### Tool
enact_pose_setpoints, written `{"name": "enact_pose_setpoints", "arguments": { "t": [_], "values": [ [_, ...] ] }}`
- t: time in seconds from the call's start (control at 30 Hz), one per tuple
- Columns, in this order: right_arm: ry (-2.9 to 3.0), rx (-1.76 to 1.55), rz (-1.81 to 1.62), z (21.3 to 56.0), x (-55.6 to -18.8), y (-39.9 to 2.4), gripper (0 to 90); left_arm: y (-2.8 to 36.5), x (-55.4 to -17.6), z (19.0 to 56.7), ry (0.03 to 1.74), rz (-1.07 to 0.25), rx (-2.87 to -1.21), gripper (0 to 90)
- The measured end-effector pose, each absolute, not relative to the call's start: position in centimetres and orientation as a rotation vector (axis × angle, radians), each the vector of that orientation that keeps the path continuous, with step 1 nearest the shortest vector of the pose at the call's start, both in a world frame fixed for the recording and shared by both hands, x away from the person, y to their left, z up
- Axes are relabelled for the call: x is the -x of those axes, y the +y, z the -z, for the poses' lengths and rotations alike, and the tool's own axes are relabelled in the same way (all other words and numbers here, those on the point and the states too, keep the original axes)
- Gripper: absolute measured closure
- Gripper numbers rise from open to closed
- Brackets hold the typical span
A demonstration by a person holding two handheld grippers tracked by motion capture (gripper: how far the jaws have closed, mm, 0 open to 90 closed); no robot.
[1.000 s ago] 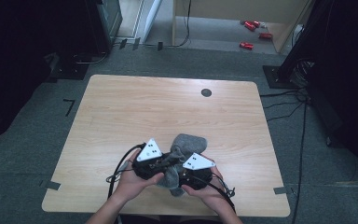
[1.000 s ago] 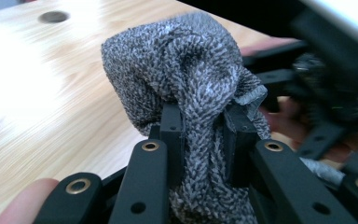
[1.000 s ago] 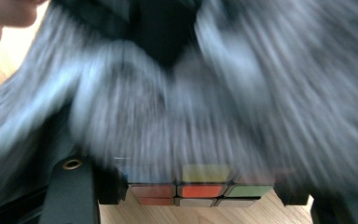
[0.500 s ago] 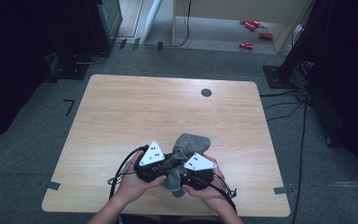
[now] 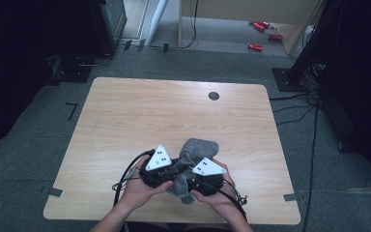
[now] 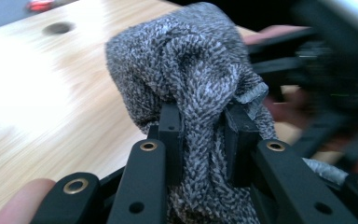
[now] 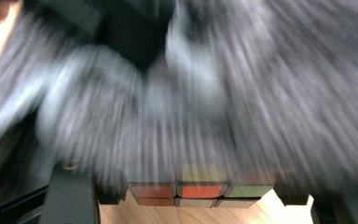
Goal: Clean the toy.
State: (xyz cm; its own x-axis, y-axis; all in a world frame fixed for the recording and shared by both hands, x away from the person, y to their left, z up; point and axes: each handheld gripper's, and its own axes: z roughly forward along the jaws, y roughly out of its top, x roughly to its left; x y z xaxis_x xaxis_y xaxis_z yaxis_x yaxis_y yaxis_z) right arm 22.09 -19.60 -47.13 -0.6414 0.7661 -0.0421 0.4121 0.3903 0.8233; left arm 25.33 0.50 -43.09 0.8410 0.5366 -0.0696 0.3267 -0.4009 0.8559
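**Desk:** Start at the left hand-held gripper (image 6: 200,126) — what has it got?

**Photographer:** Its two black jaws are clenched on a fold of grey knitted sock (image 6: 191,79), the fabric bunched and squeezed thin between the pads. The rest of the sock balloons up and away beyond the fingertips. In the high view that left hand-held gripper (image 5: 166,169) sits low over the near edge of the worktop (image 5: 140,116), the sock (image 5: 198,147) rising between it and its partner.

**Desk:** And the right hand-held gripper (image 5: 193,176)?

**Photographer:** Just beside the left one, almost touching. Its own view is badly blurred, but a colour-tiled puzzle cube (image 7: 200,191) sits between its jaws, which stand about as wide as the cube — it appears to be grasping the cube, with the sock (image 7: 205,93) draped over the cube's top and far side.

**Desk:** How will these things handle?

**Photographer:** The sock looks light, soft and stretchy — it will give no resistance, will sag wherever it isn't held, and will likely drag on the cube's corners rather than slide. Best taken by the cuff edge or a thick fold, as the left jaws do now; a pinch on a single layer could slip out. The cube looks rigid and smooth-faced — hold it flat across two opposite faces, not on edges, or it may twist free.

**Desk:** Anything else around them?

**Photographer:** A dark round grommet (image 5: 214,95) well beyond both, at the worktop's far side.
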Motion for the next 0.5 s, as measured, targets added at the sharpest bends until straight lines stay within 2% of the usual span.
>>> {"name": "enact_pose_setpoints", "arguments": {
  "t": [0.1,0.33,0.5],
  "values": [
    [2.228,-1.027,-1.168,47.2,-22.2,-19.8,34.3,1.7,-26.1,43.2,0.697,-0.264,-2.001,74.5],
    [2.224,-1.03,-1.182,47.1,-22.3,-19.6,34.2,-0.8,-24.2,42.7,0.562,-0.202,-2.017,73.2],
    [2.221,-1.041,-1.162,47.0,-22.2,-19.7,34.2,0.6,-25.4,42.8,0.683,-0.221,-1.996,73.6]
  ]
}}
